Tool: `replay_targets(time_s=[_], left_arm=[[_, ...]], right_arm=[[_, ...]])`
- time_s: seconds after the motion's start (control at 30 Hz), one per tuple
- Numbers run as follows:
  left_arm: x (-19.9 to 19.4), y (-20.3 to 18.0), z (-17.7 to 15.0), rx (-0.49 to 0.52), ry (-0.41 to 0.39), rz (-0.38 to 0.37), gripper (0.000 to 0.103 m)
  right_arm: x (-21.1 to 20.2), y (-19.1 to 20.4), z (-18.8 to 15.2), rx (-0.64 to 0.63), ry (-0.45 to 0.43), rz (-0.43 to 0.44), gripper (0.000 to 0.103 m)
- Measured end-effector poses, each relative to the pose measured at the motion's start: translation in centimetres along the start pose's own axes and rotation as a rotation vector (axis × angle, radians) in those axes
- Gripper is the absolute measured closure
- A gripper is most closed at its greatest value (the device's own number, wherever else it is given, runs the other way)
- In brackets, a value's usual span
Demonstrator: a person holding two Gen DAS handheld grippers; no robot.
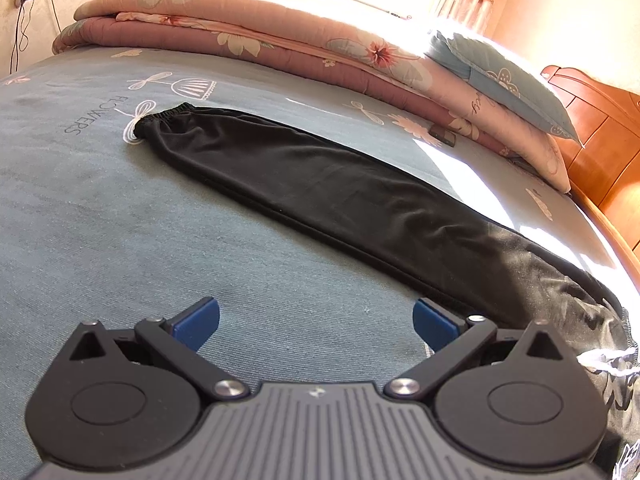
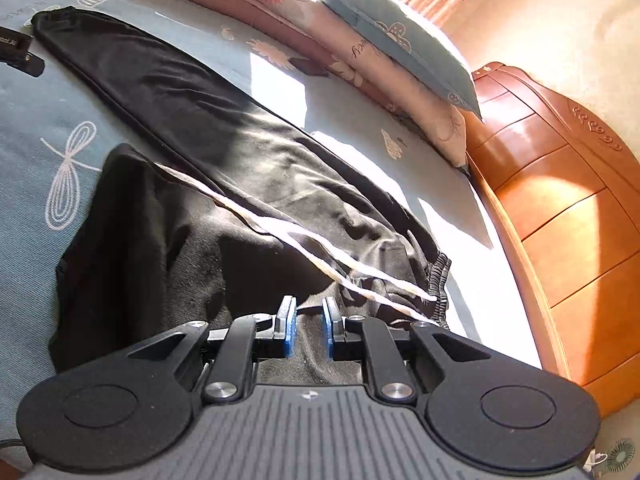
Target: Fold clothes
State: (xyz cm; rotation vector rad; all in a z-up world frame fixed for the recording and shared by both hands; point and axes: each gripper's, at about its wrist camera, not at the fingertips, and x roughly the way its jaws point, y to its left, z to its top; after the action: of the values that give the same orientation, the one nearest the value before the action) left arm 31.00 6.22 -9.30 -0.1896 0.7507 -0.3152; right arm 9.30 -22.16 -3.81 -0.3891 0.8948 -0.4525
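Black trousers (image 1: 320, 184) laid lengthwise on bed (image 1: 120, 240), halved leg-on-leg; crosswise folds judged outstanding. Left hand-held gripper (image 1: 316, 322) spread, empty. Right hand-held gripper (image 2: 308, 328) nearly closed on waist cloth.

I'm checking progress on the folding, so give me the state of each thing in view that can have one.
Black trousers: folded lengthwise, laid flat along the bed, waist end bunched.
Drawstring: loose, trailing across the waist.
Left gripper: jaws wide open, empty, over bare sheet.
Right gripper: jaws nearly closed, waist fabric between them.
Quilt: folded, stacked at the bed's far side.
Pillow: lying on the quilt.
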Motion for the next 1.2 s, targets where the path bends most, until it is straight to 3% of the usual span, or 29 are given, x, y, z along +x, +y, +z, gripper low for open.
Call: replay_targets(time_s=[0.1, 0.17, 0.2, 0.27, 0.3, 0.4, 0.5, 0.6, 0.63, 0.67, 0.77, 1.0, 1.2], left_arm=[[0.3, -0.1, -0.1, 0.004, 0.006, 0.007, 0.001], [0.4, -0.3, -0.1, 0.007, 0.01, 0.008, 0.001], [0.4, -0.4, -0.2, 0.009, 0.011, 0.007, 0.001], [0.3, -0.6, -0.2, 0.021, 0.011, 0.001, 0.001], [0.3, -0.6, -0.3, 0.028, 0.012, -0.002, 0.001], [0.2, -0.8, -0.4, 0.038, 0.011, -0.005, 0.001], [0.2, -0.7, -0.5, 0.043, 0.015, -0.006, 0.001], [0.2, -0.6, -0.5, 0.043, 0.014, -0.002, 0.001], [0.3, -0.6, -0.5, 0.04, 0.014, 0.0, 0.001], [0.3, -0.6, -0.4, 0.037, 0.014, 0.001, 0.001], [0.4, -0.6, -0.5, 0.031, 0.013, 0.004, 0.001], [0.4, -1.2, -0.7, 0.062, 0.017, 0.001, 0.001], [0.4, -1.1, -0.7, 0.058, 0.021, 0.004, 0.001]], right_arm=[[-1.1, -0.5, -0.4, 0.05, -0.03, 0.065, 0.082], [-2.2, 0.3, -0.1, 0.043, -0.061, 0.146, 0.065], [-2.8, 1.3, 0.3, 0.023, -0.082, 0.182, 0.061], [-3.6, 3.6, 0.8, -0.023, -0.121, 0.246, 0.041], [-3.8, 4.9, 1.1, -0.047, -0.136, 0.274, 0.038], [-3.2, 9.6, 1.7, -0.139, -0.144, 0.325, 0.036], [-1.8, 13.1, 2.3, -0.202, -0.154, 0.276, 0.036], [-0.5, 14.5, 2.4, -0.257, -0.159, 0.174, 0.039], [-0.1, 14.4, 2.3, -0.271, -0.149, 0.17, 0.053], [0.3, 14.2, 2.2, -0.286, -0.14, 0.167, 0.078], [0.1, 12.3, 1.7, -0.248, -0.154, 0.207, 0.089], [-0.3, 6.4, 1.2, -0.181, -0.157, 0.092, 0.091], [2.5, 1.0, -1.3, -0.082, -0.038, -0.08, 0.091]])
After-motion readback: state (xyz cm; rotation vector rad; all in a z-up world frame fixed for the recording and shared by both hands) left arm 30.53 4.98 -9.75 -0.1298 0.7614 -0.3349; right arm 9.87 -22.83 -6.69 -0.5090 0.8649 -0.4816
